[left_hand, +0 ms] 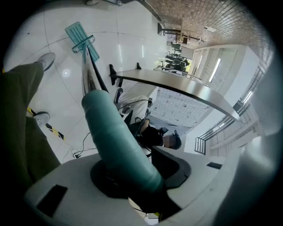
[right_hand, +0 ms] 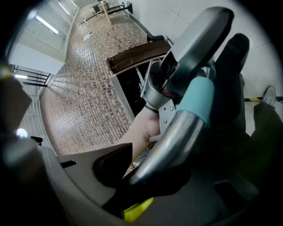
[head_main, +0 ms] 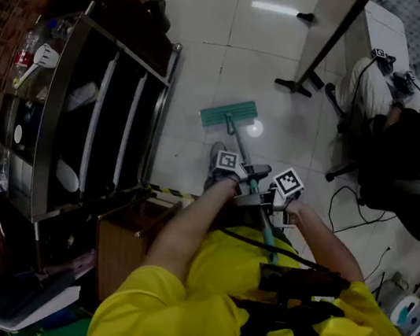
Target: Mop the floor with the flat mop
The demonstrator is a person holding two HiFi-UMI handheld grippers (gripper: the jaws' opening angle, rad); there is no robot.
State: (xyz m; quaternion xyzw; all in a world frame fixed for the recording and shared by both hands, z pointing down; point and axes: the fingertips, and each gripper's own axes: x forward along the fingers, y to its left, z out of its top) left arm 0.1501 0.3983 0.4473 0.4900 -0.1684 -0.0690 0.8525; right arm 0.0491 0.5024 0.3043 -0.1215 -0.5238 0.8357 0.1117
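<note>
The flat mop's teal head (head_main: pixel 228 113) lies flat on the white tiled floor ahead of my feet. Its handle (head_main: pixel 248 166) slopes back up to my hands. My left gripper (head_main: pixel 237 176) is shut on the handle's teal grip (left_hand: pixel 117 141), lower down the shaft. My right gripper (head_main: pixel 278 201) is shut on the handle just above it, on the bare metal tube (right_hand: pixel 172 141) below a teal sleeve (right_hand: pixel 199 99). In the left gripper view the mop head (left_hand: pixel 79 34) shows far off along the shaft. The jaw pads of the left gripper (left_hand: pixel 132 178) and right gripper (right_hand: pixel 146 176) are hidden behind the handle.
A dark metal shelf unit (head_main: pixel 82 121) stands at the left, with a brown box (head_main: pixel 126 241) and yellow-black floor tape (head_main: pixel 170 192) near it. A long table (head_main: pixel 342 5) and a seated person (head_main: pixel 395 132) are at the right. Cables (head_main: pixel 353 211) trail over the floor there.
</note>
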